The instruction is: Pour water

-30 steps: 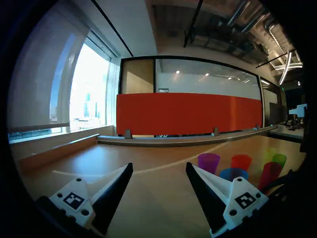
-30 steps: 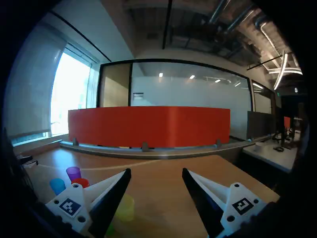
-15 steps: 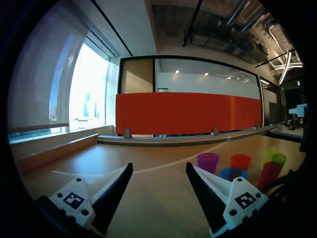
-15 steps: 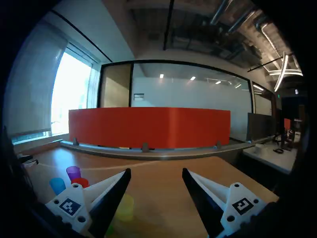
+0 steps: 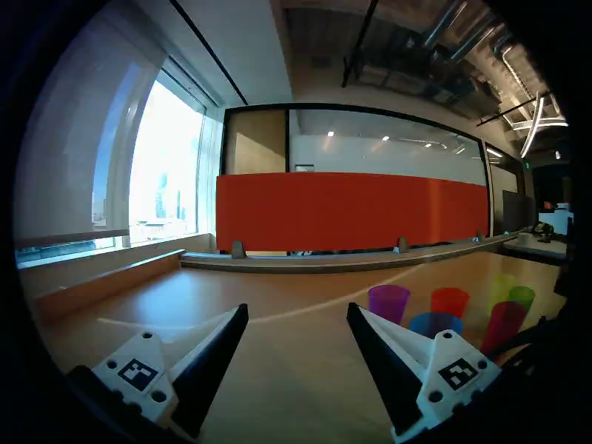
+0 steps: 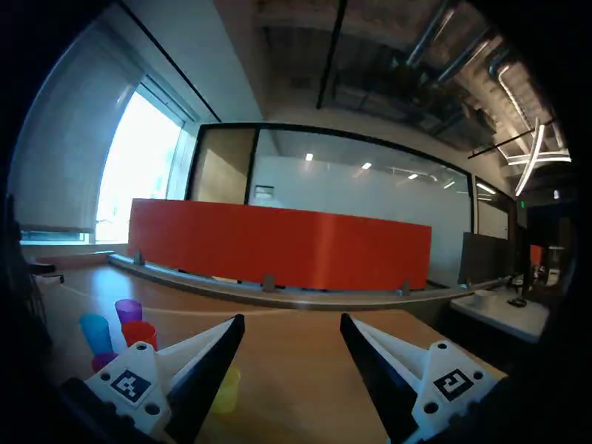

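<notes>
Table (image 5: pixel 296 362): light wood top, with a pale curved line (image 5: pixel 325 309) running across it.

On it, to the right in the left gripper view, six plastic cups stand close together:
- purple cup (image 5: pixel 388 302)
- red cup (image 5: pixel 450 301)
- blue cup (image 5: pixel 433 323), nearer, between the purple and the red
- yellow cup (image 5: pixel 502 287), farthest back
- green cup (image 5: pixel 522 297), just beside the yellow
- crimson cup (image 5: pixel 505 325), in front of those two

Their contents cannot be told.

Far edge: an orange screen (image 5: pixel 348 211) stands on small grey brackets (image 5: pixel 238 249) along a grey rail (image 5: pixel 333 263).
</notes>
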A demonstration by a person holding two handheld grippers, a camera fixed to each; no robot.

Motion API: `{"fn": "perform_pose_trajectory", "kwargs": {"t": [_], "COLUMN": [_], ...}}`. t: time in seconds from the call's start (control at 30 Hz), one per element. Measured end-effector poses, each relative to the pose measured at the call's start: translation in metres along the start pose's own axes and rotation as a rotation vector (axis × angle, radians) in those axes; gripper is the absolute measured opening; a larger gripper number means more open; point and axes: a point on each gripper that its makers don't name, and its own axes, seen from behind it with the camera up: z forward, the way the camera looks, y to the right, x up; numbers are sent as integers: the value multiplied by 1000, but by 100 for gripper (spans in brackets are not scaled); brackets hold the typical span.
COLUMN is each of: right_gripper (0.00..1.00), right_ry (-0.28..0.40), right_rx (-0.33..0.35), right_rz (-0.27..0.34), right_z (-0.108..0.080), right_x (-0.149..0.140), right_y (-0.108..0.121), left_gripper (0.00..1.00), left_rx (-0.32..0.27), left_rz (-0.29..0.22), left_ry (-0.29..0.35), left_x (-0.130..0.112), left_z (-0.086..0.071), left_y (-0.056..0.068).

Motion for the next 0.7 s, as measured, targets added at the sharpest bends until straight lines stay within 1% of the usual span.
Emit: {"fn": "perform_pose_trajectory", "kwargs": {"t": [0.07,0.2,0.47,0.57,0.7], "right_gripper": [100,100,100,100,100], "right_ry": [9,25,24,19,20], "right_rx": [8,18,-3,-8,-11], "right_rz": [7,42,106,116,113], "right_z": [1,4,8,8,8], "right_x": [-4,-8,-27,-36,-43], "right_y": [-3,-5,7,10,13], "left_gripper": [100,99,99,99,100], "left_rx": [0,0,0,0,0], "left_rz": [1,0,0,0,0], "left_ry": [0,0,0,0,0], "left_x": [0,0,0,0,0], "left_z": [0,0,-1,-1,-1], "left_y": [0,0,0,0,0]}}
